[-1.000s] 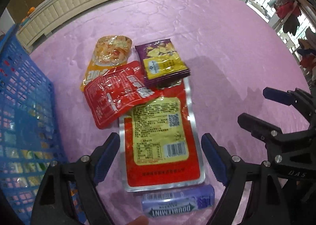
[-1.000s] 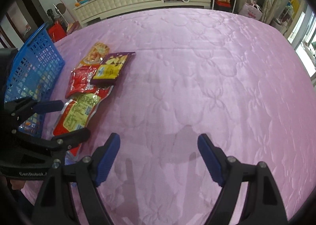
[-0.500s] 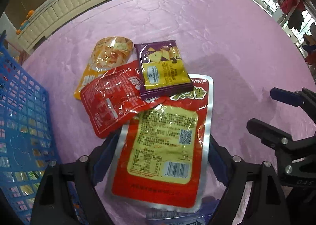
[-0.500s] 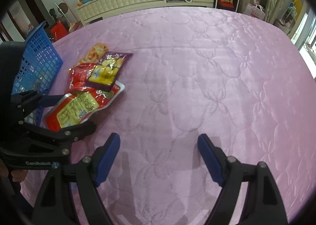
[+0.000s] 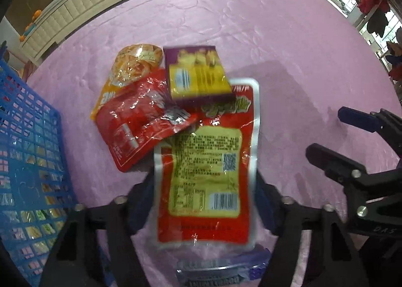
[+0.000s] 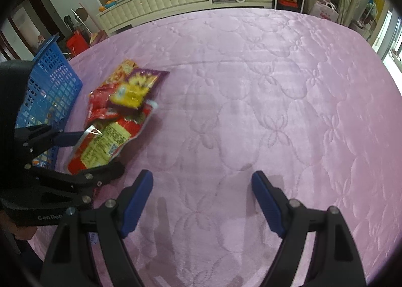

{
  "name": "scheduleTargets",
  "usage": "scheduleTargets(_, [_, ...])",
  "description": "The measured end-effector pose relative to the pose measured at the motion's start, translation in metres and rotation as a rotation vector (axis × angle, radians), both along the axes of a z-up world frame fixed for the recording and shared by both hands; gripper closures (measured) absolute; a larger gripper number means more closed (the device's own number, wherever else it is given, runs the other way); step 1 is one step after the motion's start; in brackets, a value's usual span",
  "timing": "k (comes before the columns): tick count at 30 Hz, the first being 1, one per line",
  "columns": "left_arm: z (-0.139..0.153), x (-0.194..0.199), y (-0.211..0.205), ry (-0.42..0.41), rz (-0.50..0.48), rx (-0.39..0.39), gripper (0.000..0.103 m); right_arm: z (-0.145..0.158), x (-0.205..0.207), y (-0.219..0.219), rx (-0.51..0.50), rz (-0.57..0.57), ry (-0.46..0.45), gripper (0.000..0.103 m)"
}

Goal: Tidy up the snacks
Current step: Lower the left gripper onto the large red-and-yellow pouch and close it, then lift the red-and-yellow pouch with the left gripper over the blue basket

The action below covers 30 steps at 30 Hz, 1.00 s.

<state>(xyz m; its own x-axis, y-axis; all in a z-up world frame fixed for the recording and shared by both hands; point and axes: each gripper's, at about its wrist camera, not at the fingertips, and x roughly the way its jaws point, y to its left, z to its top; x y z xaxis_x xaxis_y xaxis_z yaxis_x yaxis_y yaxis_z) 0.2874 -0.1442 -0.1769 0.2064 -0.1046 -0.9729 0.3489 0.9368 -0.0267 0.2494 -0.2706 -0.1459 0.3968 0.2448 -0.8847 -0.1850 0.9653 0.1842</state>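
Left wrist view: large red snack pouch (image 5: 206, 176) is clamped by the just-closed left gripper (image 5: 204, 201), raised off the pink bedspread (image 5: 289, 60).
Right gripper (image 6: 202, 199): held wide, nothing between.
Blue basket (image 5: 27, 161): beside the pile.

We see a pink quilted cover (image 6: 251, 85) with a stitched flower pattern, a blue lattice basket (image 5: 27, 161), a red pouch (image 5: 208, 168) edged silver with a yellow label, a purple-and-yellow packet (image 5: 197, 73), and an orange packet (image 5: 130, 65).
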Motion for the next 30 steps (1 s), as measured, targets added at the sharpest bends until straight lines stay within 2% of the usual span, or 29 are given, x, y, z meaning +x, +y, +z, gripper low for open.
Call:
scheduleTargets(4, [0.005,-0.003,-0.004,-0.006,0.013,0.014,0.065,-0.001,0.002,0.001,0.008,-0.003,0.010,0.019])
scheduleTargets(7, [0.008,-0.005,-0.009,-0.013,0.002,0.029,0.065,0.000,0.003,0.003,0.010,-0.001,0.009,0.019])
scheduleTargets(12, [0.007,-0.002,0.001,0.004,0.021,-0.031,0.066,0.002,0.002,0.005,0.021,0.003,0.006,0.019])
scheduleTargets(15, [0.006,-0.004,-0.001,-0.012,0.004,-0.002,0.065,0.002,0.003,0.006,0.031,0.004,0.010,0.019])
scheduleTargets(22, [0.007,-0.005,-0.002,-0.014,0.010,-0.006,0.068,0.003,0.003,0.004,0.041,-0.005,0.017,0.019])
scheduleTargets(27, [0.010,-0.028,-0.018,-0.005,-0.034,-0.015,0.071,0.000,0.000,-0.006,0.007,-0.046,0.021,0.019])
scheduleTargets(30, [0.008,-0.040,-0.022,0.003,-0.013,-0.035,0.071,0.001,-0.008,-0.009,0.008,-0.057,0.036,0.019])
